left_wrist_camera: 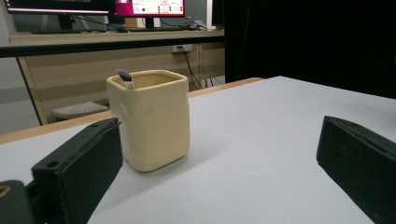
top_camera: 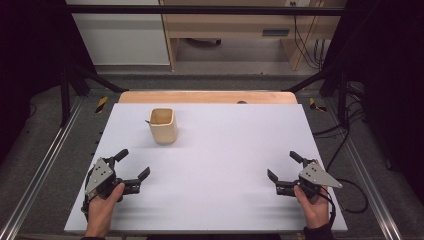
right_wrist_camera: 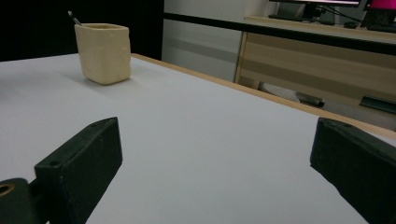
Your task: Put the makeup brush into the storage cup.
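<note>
Cream cup [top_camera: 163, 126], squarish with rounded corners and a matte, slightly dented wall, stands upright on the white tabletop [top_camera: 225, 150], toward its far left. A thin dark-tipped utensil [left_wrist_camera: 125, 78] leans inside against the rim. The left tongs [top_camera: 131, 167] and right tongs [top_camera: 282, 167], black and blocky, rest near the near edge, well apart, each with jaws spread wide and empty. Nothing lies between them and the cup. Behind, a wooden desk [left_wrist_camera: 112, 51] carries monitors [left_wrist_camera: 149, 8]; their writing is unreadable.
</note>
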